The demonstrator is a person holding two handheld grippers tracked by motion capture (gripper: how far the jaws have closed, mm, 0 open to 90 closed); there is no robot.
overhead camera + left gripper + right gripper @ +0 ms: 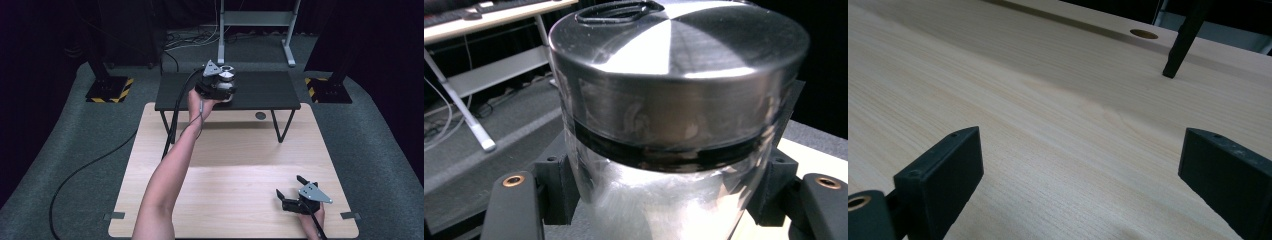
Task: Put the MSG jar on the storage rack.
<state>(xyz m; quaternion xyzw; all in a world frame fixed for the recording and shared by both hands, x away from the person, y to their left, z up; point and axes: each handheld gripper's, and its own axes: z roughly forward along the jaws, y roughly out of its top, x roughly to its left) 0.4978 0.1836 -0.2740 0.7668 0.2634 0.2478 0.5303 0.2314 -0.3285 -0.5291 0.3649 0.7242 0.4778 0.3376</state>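
At the upper centre of the high view, the left tool (pixel 223 86) is extended far forward over the small black counter (pixel 265 92) that stands on the far edge of the light wooden counter (pixel 235 165). The left tool is closed on a jar (pixel 226 80) with a clear body and a brushed metal lid. In the left gripper view the jar (pixel 674 115) occupies the centre of the frame, with the lid at the top, a dark band beneath it and the clear body seated between the two black jaws at the lower left and lower right; the jaws bear on opposite sides of the body below the band. Whether the jar base rests on the black counter or is held just above it cannot be determined. Judged from this arrangement, the grasp is established, and the transfer or placement of the jar is the step in hand; release, or carriage to another location, remains to be done. At the lower right of the high view, the right tool (pixel 295 197) lies low over the near right corner of the wooden counter, well apart from the jar. In the right gripper view its jaws stand wide apart at the lower left and lower right, with nothing but bare wood grain (pixel 1063 130) between them. A leg of the black counter (pixel 1182 42) appears at the upper right.
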